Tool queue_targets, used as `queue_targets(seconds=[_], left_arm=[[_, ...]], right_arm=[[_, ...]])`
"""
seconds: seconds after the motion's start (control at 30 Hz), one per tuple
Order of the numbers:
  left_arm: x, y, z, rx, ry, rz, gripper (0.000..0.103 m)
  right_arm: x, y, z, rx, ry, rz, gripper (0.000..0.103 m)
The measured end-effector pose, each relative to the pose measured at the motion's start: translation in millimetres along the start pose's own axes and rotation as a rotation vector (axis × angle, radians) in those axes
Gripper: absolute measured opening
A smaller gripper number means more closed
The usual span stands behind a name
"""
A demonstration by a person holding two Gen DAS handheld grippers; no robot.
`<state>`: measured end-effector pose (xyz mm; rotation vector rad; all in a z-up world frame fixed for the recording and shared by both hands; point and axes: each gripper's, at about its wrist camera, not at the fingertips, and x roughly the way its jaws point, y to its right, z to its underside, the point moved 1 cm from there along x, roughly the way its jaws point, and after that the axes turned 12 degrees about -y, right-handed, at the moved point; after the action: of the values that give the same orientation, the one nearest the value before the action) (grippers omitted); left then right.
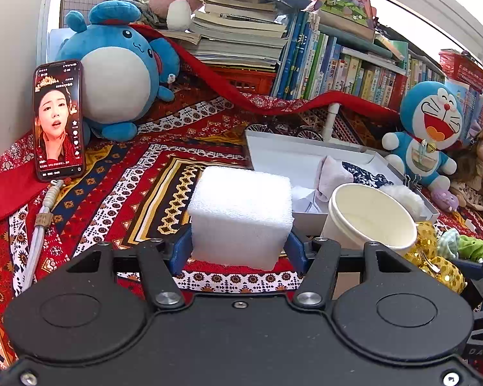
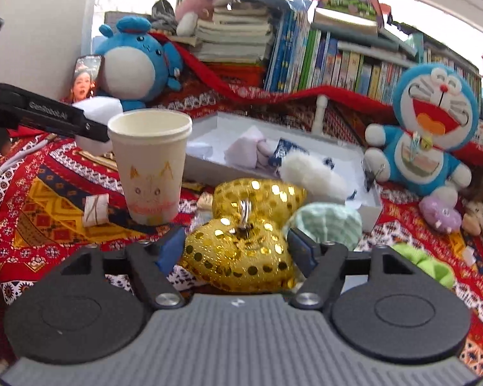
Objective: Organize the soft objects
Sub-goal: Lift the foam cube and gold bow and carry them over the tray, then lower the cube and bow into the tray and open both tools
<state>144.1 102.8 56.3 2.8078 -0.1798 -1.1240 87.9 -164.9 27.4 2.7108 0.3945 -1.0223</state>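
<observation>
The left gripper [image 1: 240, 251] is clamping a white foam block [image 1: 240, 215], its blue pads pressing on the block's two flanks, and the block is sitting low over the patterned cloth [image 1: 119, 193]. The right gripper [image 2: 235, 244] is standing with its jaws apart around a gold sequinned bow [image 2: 241, 241]; neither pad is visibly pressing on it (the left pad is close to its edge, the right pad is just clear), so I am reading this as a spread jaw with the bow lying loose between the fingers.

The relation that matters: the bow is lying directly ahead of the right jaws, its long axis running from near the camera away toward the white tray [image 2: 209, 167], roughly along the fingers, not across them. The right hand is plainly the nearer one to it. Just beyond the bow, a mint-green soft piece [image 2: 325, 225] is lying to the right and a white fluffy ball [image 2: 309, 170] is resting at the tray's near corner. Inside the tray some folded pale cloth [image 2: 244, 151] is already lying, so the tray is probably serving as the collecting place. A paper cup [image 2: 151, 167] with a cat drawing is standing upright left of the bow, close enough to be knocked.

The surface is a red, busy woven cloth, draped and creased. Behind it, a blue round plush [image 1: 119, 74], a blue cat plush [image 2: 428, 128], rows of books [image 2: 338, 61] and a bright window are filling the back.
</observation>
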Motion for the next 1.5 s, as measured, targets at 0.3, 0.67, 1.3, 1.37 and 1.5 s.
queue_targets(seconds=[0.3, 0.67, 1.3, 1.37, 1.5], left_arm=[[0.2, -1.5, -3.2, -0.005, 0.006, 0.001, 0.058], [-2.8, 0.5, -29.5, -0.004, 0.022, 0.047, 0.057], [53.2, 31.0, -126.5, 0.005, -0.121, 0.17, 0.057], [63.1, 36.1, -135.8, 0.012, -0.137, 0.179, 0.057], [83.3, 47.8, -150.1, 0.027, -0.193, 0.203, 0.057]], right_arm=[[-5.1, -7.3, -0.1, -0.025, 0.012, -0.016, 0.055], [-23.5, 10.2, -20.7, 0.017, 0.095, 0.02, 0.053], [11.5, 105.7, -93.1, 0.236, 0.034, -0.032, 0.054], [20.8, 112.9, -99.4, 0.262, 0.017, -0.045, 0.054], [39.6, 122.8, -109.5, 0.292, -0.007, -0.064, 0.054]])
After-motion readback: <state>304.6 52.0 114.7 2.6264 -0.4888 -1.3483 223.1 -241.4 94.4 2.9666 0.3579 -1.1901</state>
